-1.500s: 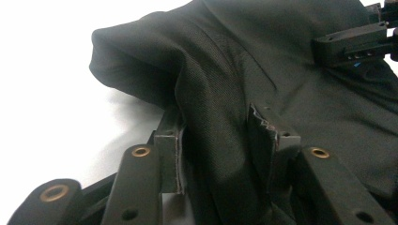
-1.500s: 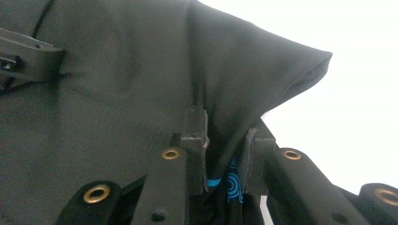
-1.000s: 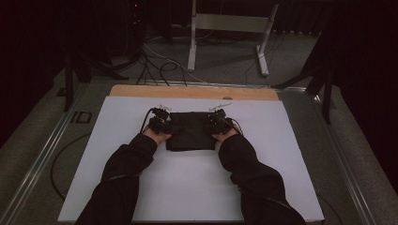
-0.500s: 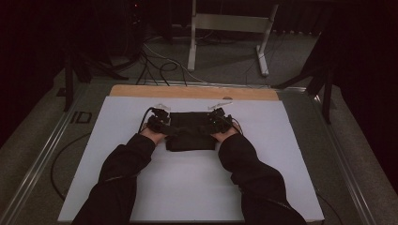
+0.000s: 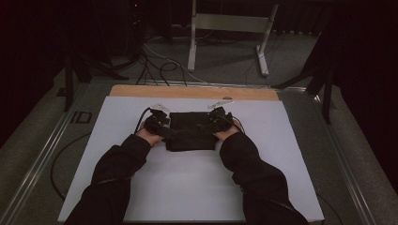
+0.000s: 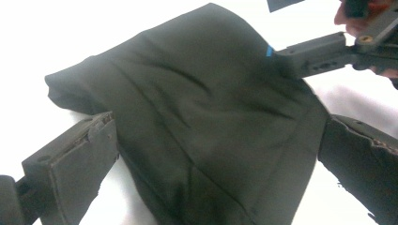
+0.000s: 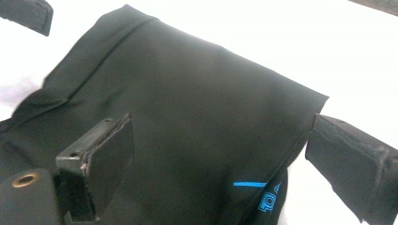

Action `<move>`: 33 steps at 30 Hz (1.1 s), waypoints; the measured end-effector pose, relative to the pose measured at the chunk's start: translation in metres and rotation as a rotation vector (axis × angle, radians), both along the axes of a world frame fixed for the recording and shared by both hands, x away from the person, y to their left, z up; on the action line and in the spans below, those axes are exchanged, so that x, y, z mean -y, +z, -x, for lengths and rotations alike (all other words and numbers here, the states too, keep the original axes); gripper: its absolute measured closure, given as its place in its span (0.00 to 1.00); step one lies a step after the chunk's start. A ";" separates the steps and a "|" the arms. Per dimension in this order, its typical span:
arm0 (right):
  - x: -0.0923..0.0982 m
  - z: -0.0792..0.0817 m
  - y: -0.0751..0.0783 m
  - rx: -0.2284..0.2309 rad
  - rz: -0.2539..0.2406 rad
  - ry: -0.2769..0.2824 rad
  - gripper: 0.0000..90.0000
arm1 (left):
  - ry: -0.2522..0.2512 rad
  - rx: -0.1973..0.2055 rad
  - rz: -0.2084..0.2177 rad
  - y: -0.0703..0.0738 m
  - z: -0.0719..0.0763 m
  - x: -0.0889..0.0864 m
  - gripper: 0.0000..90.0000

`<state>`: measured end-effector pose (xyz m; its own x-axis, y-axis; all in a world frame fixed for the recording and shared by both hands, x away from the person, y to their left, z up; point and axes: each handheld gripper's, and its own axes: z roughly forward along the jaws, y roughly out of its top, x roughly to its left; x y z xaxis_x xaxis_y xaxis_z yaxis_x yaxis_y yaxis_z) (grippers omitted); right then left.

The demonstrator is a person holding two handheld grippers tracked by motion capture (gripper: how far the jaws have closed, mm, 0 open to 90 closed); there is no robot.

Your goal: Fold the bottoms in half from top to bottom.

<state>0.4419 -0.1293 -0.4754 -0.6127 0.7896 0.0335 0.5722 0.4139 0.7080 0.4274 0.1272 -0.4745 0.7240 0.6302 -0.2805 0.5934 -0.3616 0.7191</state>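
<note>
The left tool (image 5: 157,124) stood with its jaws spread wide, having just been opening, and nothing was pinched between them. The folded black cloth (image 5: 191,131) lay flat on the white bench (image 5: 187,187), directly ahead of that tool and between its two jaws in the left gripper view, where the cloth (image 6: 197,122) ran from one pad across to the other without either pad pressing on it. The fold looked finished on this side, so the step in hand appeared to be the release and pull-away. To do it well, the left tool should lift straight clear before moving sideways, so that a pad would not catch the near edge and drag the layers open.

The cloth sat between the two tools, its left edge beside one and its right edge beside the other. Soft fabric of this kind would probably spring a little once freed.

The right tool (image 5: 218,119) was likewise spread, its jaws also just opened, with the cloth (image 7: 187,117) lying loose between the pads. A blue mark (image 7: 250,184) showed near the cloth's corner, close to the farther pad. Withdrawing both tools together and evenly should keep the folded stack square; pulling one side first risked skewing it on the smooth bench.
</note>
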 end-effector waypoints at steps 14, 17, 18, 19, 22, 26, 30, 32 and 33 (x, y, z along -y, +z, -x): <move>-0.001 0.006 0.005 0.031 -0.026 0.043 0.09 | -0.088 0.051 0.069 0.015 0.016 0.007 0.00; -0.001 0.008 0.006 0.032 -0.031 0.052 0.09 | -0.097 0.056 0.078 0.016 0.018 0.007 0.00; -0.001 0.009 0.006 0.030 -0.036 0.059 0.09 | -0.104 0.065 0.086 0.016 0.021 0.007 0.00; -0.001 0.010 0.006 0.037 -0.047 0.074 0.09 | -0.110 0.069 0.089 0.016 0.022 0.008 0.00; -0.002 0.013 0.008 0.043 -0.055 0.083 0.09 | -0.124 0.074 0.081 0.017 0.025 0.008 0.00; -0.002 0.015 0.009 0.050 -0.068 0.088 0.09 | -0.139 0.078 0.087 0.019 0.029 0.008 0.00; 0.001 0.018 0.010 0.054 -0.074 0.104 0.09 | -0.159 0.090 0.094 0.021 0.035 0.008 0.00; 0.002 0.020 0.010 0.052 -0.076 0.106 0.09 | -0.168 0.096 0.097 0.022 0.038 0.009 0.00; 0.004 0.021 0.011 0.050 -0.077 0.111 0.09 | -0.171 0.097 0.100 0.023 0.039 0.009 0.00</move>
<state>0.4213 -0.1328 -0.4648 -0.6987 0.7130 0.0590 0.4891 0.4158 0.7668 0.3883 0.1184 -0.4519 0.8445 0.4687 -0.2591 0.4559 -0.3752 0.8071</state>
